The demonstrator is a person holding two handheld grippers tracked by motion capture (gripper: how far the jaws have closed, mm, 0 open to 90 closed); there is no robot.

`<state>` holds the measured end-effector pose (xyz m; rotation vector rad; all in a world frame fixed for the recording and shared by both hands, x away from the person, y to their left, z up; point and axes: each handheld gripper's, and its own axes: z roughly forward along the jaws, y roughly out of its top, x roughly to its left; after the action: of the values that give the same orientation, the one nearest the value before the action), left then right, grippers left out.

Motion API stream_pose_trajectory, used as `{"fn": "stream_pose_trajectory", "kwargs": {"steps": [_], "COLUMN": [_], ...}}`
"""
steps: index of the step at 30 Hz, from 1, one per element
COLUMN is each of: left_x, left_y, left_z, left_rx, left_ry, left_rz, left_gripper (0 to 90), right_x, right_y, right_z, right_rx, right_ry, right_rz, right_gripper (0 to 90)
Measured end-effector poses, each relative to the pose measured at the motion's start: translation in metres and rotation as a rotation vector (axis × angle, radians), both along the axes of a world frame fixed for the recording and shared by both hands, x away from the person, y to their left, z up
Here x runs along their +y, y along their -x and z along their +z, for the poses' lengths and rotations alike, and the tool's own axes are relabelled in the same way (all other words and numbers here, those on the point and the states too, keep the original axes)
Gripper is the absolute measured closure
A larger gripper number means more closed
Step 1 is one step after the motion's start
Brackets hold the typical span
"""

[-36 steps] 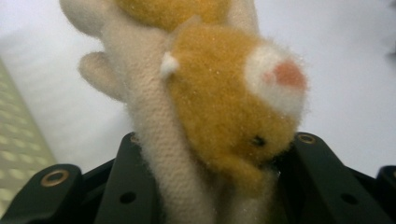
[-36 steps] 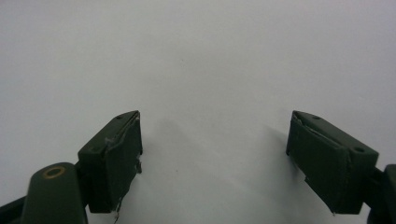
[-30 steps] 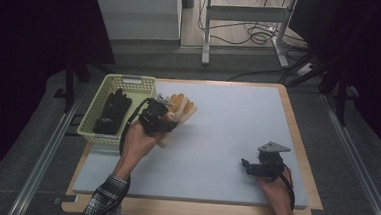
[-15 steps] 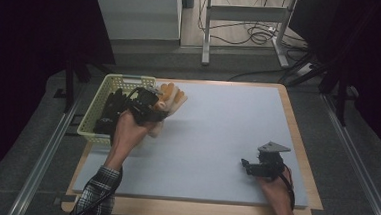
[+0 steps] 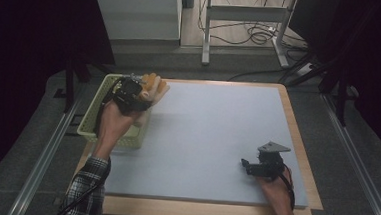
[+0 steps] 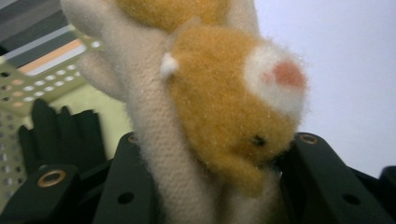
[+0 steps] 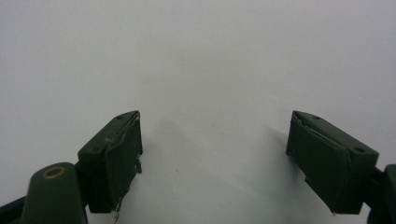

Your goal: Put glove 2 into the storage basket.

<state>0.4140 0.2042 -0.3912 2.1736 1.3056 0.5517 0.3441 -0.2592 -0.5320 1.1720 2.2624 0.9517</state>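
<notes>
An orange and cream plush toy [image 5: 155, 85] [image 6: 233, 107] hangs clamped between the black jaws of my left gripper [image 5: 134, 91] [image 6: 219, 186], above the far right rim of a pale green perforated basket [image 5: 89, 131]. In the left gripper view the toy's furry orange body with a white and pink patch bulges out between the jaws. Something black [image 6: 56, 135] lies inside the basket below. My right gripper [image 5: 249, 167] [image 7: 215, 135] rests low over the grey mat [image 5: 212, 134] near the front right, open, with bare mat between its jaws.
The mat lies on a wooden-edged board [image 5: 301, 144]. The basket stands at the board's left edge. Metal rails [image 5: 45, 153] run along both sides of the table, and cables and desk legs [image 5: 243, 35] show beyond the far edge.
My left hand has carried the plush toy leftwards and away from me, from over the mat beside the basket to above the basket's far right rim. The right gripper has stayed put.
</notes>
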Motion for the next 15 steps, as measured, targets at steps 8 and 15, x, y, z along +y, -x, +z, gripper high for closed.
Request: {"fn": "stream_pose_trajectory", "kwargs": {"steps": [8,15], "left_x": [0.022,0.041], "left_y": [-0.011,-0.024], "left_z": [-0.004,-0.018], "left_rx": [0.011,0.023], "left_ry": [-0.019,-0.038], "left_rz": [0.06,0.117], "left_gripper": [59.3,58.9], "right_x": [0.0,0.0], "right_y": [0.0,0.0], "right_z": [0.0,0.0], "right_rx": [0.0,0.0], "right_ry": [0.0,0.0], "right_rz": [0.0,0.0], "right_gripper": [18.2,18.2]}}
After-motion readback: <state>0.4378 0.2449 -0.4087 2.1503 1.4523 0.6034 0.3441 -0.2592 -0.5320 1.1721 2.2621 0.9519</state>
